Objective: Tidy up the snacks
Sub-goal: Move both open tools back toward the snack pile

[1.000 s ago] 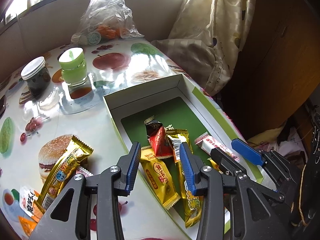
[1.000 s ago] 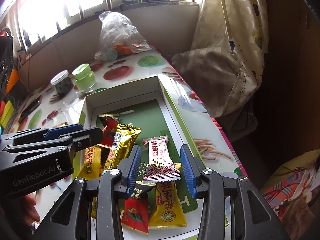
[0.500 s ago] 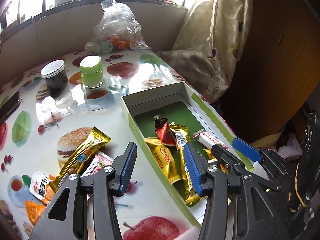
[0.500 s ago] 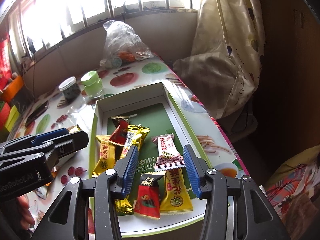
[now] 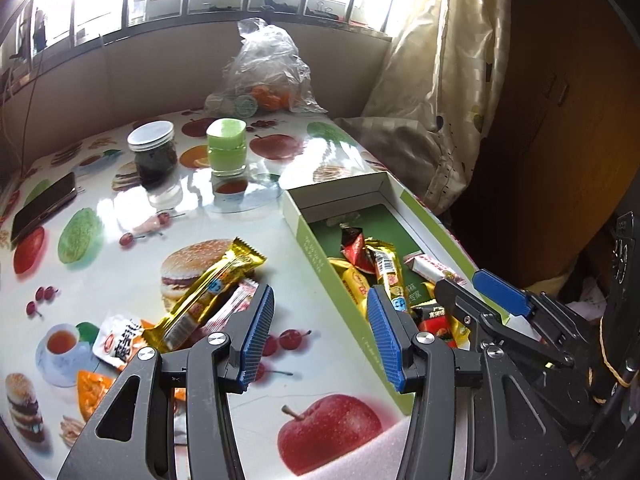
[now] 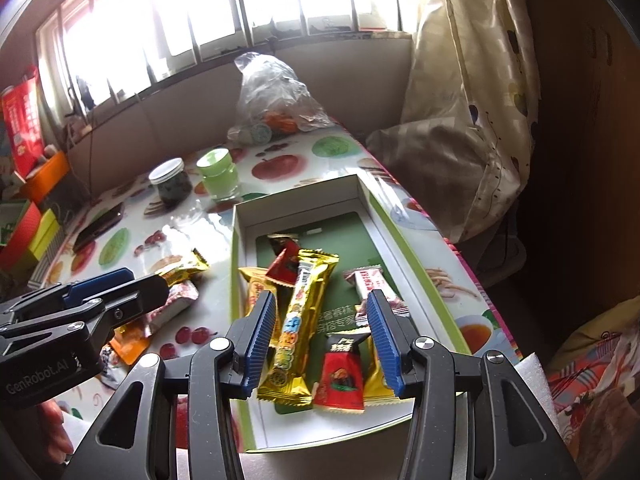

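Note:
A shallow white box (image 5: 308, 240) with a green floor lies at the table's right side and holds several wrapped snacks. Among them are a long gold bar (image 6: 304, 312), red packets (image 6: 340, 376) and a pink-white packet (image 6: 370, 280). More snacks lie loose on the table left of the box: a gold bar (image 5: 212, 288), a pink packet (image 5: 236, 308) and a white-red packet (image 5: 118, 340). My left gripper (image 5: 320, 320) is open and bare above the tabletop, just left of the box wall. My right gripper (image 6: 322, 320) is open above the box's near end, holding nothing.
A dark jar with a white lid (image 5: 154, 152), a green cup (image 5: 227, 146) and a clear plastic bag (image 5: 268, 76) stand at the back. A phone (image 5: 44, 208) lies at the far left. A curtain (image 5: 432, 80) hangs right of the table.
Both grippers have drawn back and risen, and their jaws stand wider. The left one has shifted left from over the box's snacks to over the table. The pink-white packet stays in the box.

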